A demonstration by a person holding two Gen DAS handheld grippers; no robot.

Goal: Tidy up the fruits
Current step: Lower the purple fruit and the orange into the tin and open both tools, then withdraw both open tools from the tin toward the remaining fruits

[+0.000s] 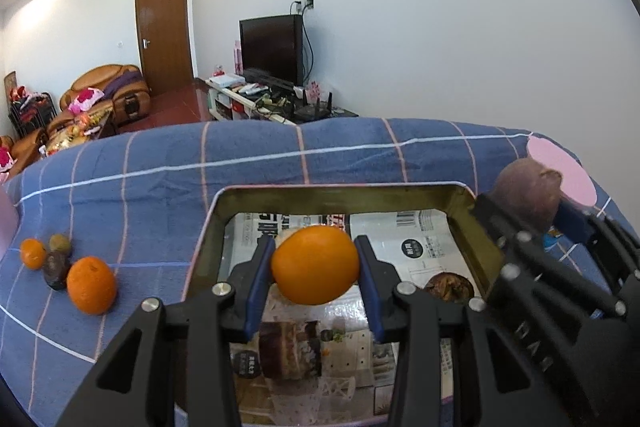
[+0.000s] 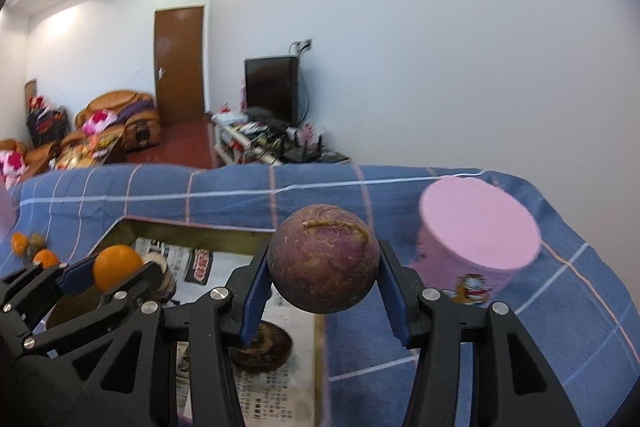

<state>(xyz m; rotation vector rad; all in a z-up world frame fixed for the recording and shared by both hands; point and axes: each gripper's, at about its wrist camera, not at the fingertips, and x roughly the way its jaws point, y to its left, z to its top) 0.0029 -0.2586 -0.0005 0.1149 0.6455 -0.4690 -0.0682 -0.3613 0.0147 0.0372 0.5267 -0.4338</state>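
Left gripper point(image 1: 315, 267) clamped on an orange point(image 1: 315, 265) above the paper-lined tray point(image 1: 476, 223); right gripper point(image 2: 323, 269) clamped on a purple fruit point(image 2: 323, 259) at the tray's right edge. Probably firm, smooth, round and roll-prone; best held across the widest middle.

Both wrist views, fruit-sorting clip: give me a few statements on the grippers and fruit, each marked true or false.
1. The left gripper holds a round orange fruit. True.
2. The right gripper is empty. False: it grips a round purple-brown fruit.
3. The newspaper-lined metal tray lies below the orange. True.
4. No fruit remains on the blue checked cloth. False: loose fruits lie left of the tray.
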